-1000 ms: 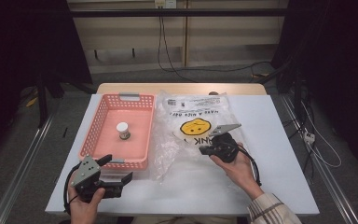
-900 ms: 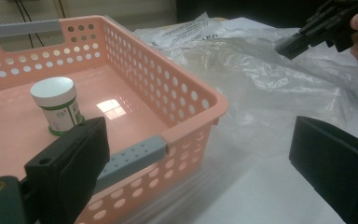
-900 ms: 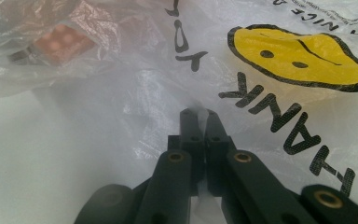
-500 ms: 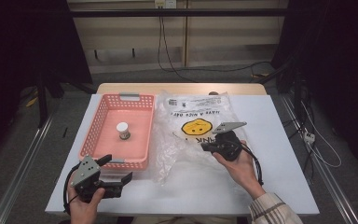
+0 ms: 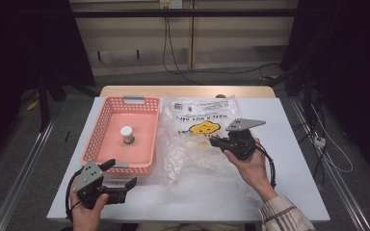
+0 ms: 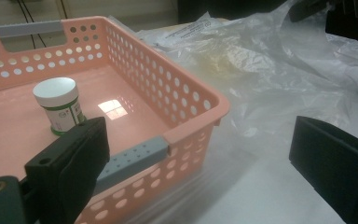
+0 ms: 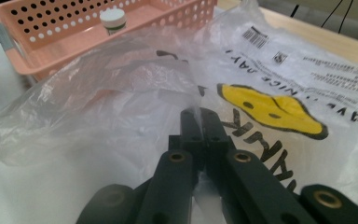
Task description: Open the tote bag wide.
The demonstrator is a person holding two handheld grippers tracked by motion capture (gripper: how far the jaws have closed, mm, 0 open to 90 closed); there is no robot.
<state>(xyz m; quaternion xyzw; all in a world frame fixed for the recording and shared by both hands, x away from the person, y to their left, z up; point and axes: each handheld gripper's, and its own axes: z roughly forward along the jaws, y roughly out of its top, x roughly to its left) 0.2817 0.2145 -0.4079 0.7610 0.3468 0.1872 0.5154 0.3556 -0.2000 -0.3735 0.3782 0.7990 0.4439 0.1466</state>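
Toward the right half of the white table (image 5: 289, 192), the right gripper (image 5: 215, 141) is clenched on a fold of the crinkled clear plastic bag with a yellow smiley face and black print (image 5: 195, 130); in the right gripper view its two black jaws meet with a pinch of the film drawn up between them (image 7: 199, 122). The bag spreads from the table's middle toward the far edge, its loose left side lying against the pink perforated plastic basket (image 5: 107, 126), and the pinched fold sits just right of the printed yellow face. Near the table's front left corner the left gripper (image 5: 124, 175) rests low in the person's left hand (image 5: 87, 211), its jaws released and standing wide apart with nothing between them; they point at the basket's near right corner, close to its grey handle (image 6: 131, 158). Inside the basket a small white-lidded jar with a green label (image 6: 59, 105) stands upright, well apart from both grippers.
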